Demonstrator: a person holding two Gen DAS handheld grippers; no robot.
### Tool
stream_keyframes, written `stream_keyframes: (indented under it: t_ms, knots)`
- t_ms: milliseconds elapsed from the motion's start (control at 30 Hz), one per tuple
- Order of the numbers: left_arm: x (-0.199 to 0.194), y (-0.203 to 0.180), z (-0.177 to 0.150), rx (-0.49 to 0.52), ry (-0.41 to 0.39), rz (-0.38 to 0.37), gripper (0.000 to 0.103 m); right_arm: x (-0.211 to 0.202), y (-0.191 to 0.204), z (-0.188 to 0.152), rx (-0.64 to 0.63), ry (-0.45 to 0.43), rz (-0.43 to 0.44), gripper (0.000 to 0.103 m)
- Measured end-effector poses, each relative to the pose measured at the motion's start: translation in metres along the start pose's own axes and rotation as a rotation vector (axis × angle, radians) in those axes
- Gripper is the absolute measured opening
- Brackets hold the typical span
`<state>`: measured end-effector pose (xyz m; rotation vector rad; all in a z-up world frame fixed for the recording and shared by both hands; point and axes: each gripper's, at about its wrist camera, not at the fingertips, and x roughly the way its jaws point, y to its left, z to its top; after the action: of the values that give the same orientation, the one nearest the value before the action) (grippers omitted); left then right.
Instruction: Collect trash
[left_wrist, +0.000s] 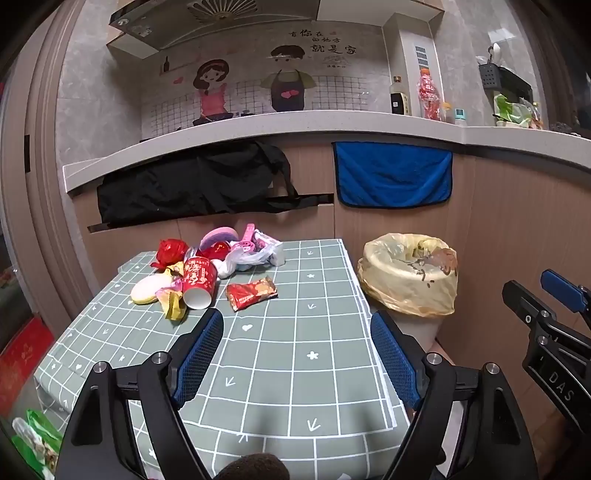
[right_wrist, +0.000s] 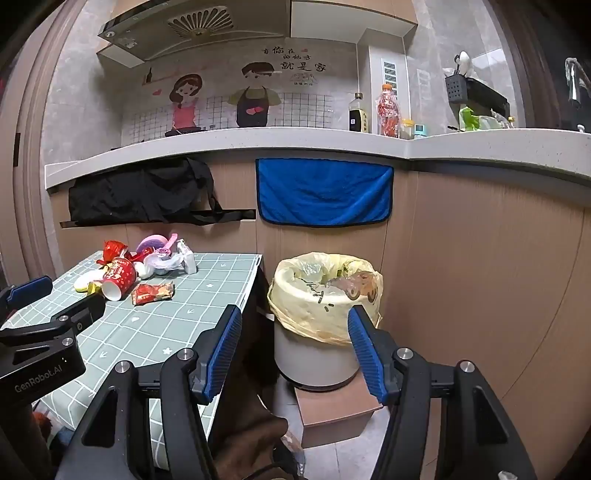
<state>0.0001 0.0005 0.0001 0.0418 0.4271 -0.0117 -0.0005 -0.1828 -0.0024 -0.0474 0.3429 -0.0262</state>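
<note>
The left gripper (left_wrist: 297, 354) hangs above the near half of the green checked tablecloth (left_wrist: 295, 369), tipped a little downward toward the far end of the table. Its blue-padded jaws stand spread wide with nothing between them and touch nothing; only bare cloth shows in the gap.

The right gripper (right_wrist: 293, 350) is held off the table's right edge, also tipped slightly down and aimed at the trash bin (right_wrist: 314, 350). Its jaws are parted as well, empty, and framing the bin without touching it. In the left wrist view it appears at the right edge (left_wrist: 535, 302), beside the bin.

The trash lies in a heap at the far left corner of the table. Nearest the left gripper are a red paper cup (left_wrist: 199, 282) tipped on its side with its mouth toward the camera, and just to its right a red snack wrapper (left_wrist: 251, 292) lying flat and apart from the heap. Left of the cup sit a pale oval object (left_wrist: 149, 290) and a crumpled yellow wrapper (left_wrist: 173, 306). Behind them are a red foil wad (left_wrist: 170, 252), a white plastic bag (left_wrist: 251, 256) and pink items too jumbled to name.

The bin, lined with a yellowish bag (left_wrist: 406, 280), stands on the floor just beside the table's right edge, raised on a low box (right_wrist: 336, 410). A blue towel (right_wrist: 325, 192) hangs on the cabinet front behind it.
</note>
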Motion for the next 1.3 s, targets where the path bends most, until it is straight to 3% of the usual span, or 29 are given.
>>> stream_keyframes:
  t_ms: [1300]
  knots:
    - [-0.0044,-0.0031,0.006,0.008,-0.014,0.002,0.082,-0.0015,-0.0001,0.0013,-0.009,0.003,-0.005,0.057]
